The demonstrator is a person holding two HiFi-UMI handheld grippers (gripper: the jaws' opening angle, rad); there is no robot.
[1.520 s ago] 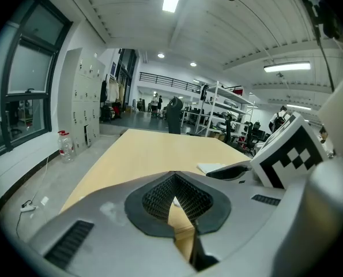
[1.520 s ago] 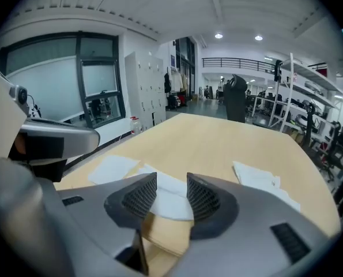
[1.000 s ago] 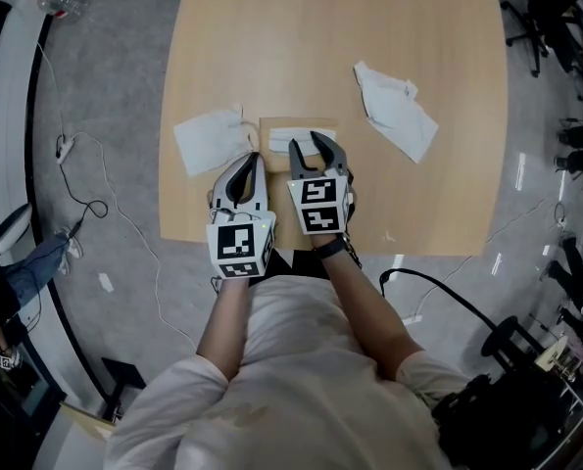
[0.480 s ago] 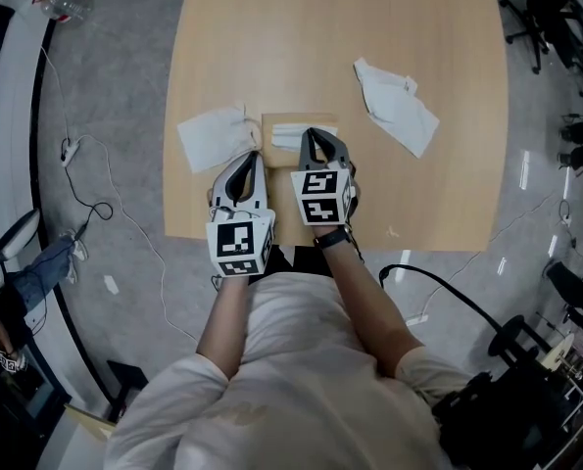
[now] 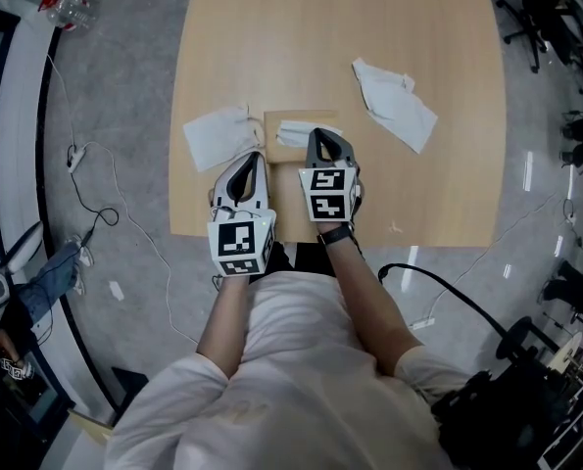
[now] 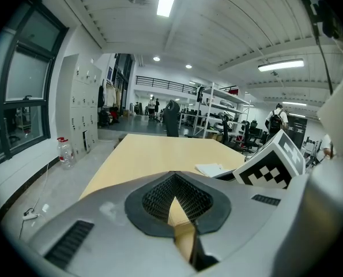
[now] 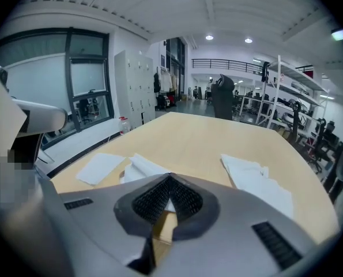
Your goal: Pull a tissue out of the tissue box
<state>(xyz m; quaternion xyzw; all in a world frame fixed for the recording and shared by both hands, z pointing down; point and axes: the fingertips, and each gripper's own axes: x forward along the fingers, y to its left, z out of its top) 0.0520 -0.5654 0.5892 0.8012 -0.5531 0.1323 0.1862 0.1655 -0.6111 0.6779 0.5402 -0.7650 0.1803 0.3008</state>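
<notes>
A second ago the right gripper [image 5: 320, 133] stood over the box [image 5: 301, 118] with its jaws spread wide. They have just been closing, and now the tips are pressed together at the near right edge of the tissue [image 5: 293, 133] that sticks out of the slot. The gripper itself has hardly shifted, and its tips point at the same part of the box top. The tissue has changed a little: before it lay flat and pale in the slot, and now it looks ruffled and bunched toward the tips. In the right gripper view the white fold runs in under the closed tips, so they seem to pinch its edge, though the contact itself is hidden by the jaws. The left gripper [image 5: 257, 155] is where it was, its jaws pressed together with nothing between them. Its tips are beside the near left corner of the box, close to the left sheet [image 5: 218, 137], and whether they touch the box cannot be told. The left sheet and the right sheet [image 5: 394, 104] lie on the table [image 5: 340, 27] as before, the first just beside the box, the second well apart from it. The box sits near the table's near edge, between the two sheets, with both grippers reaching it from the person's side.
</notes>
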